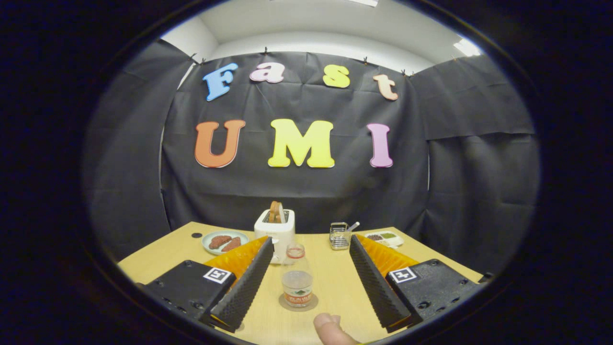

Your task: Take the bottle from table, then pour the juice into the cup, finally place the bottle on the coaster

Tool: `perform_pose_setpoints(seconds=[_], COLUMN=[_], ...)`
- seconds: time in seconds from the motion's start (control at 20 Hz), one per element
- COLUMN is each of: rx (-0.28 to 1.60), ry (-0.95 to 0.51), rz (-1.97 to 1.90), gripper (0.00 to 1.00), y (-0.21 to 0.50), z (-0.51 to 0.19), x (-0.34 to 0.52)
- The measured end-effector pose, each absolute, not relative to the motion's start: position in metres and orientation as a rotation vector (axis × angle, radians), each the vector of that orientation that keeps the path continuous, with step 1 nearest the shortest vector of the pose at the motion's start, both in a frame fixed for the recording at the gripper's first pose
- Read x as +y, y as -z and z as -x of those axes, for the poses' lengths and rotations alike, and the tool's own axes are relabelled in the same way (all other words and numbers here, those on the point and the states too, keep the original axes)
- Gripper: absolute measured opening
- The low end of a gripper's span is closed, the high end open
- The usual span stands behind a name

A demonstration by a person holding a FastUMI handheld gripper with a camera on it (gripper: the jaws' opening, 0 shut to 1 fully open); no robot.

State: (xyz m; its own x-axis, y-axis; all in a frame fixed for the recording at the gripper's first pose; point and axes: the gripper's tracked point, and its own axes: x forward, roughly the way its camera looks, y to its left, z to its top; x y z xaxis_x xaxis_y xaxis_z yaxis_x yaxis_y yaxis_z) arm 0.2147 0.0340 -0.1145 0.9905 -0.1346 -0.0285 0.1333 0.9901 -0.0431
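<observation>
I hold my gripper (311, 256) level and low over the table (335, 292), fingers spread wide apart; the bottle (297, 278) stands upright on the coaster (285, 304) between them, untouched, my fingertip (330, 328) just before it

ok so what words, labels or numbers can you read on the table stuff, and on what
None can be read.
Bottle label: print too small and blurred.
Square markers on the gripper: black-and-white pattern, no words.
Toaster: no legible text.
The jaws stand open either side of the bottle, which stands on the coaster.
</observation>
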Motion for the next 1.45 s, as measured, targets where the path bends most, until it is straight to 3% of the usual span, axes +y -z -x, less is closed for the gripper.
perform_pose_setpoints(seconds=[0.5,0.85,1.45], rx=[-0.024,0.040,-0.005], ry=[0.221,0.185,0.143], rz=[0.089,0.058,0.034], gripper=[1.00,1.00,1.00], y=[0.004,-0.033,-0.071], z=[-0.125,-0.096,-0.068], x=[0.017,0.023,0.023])
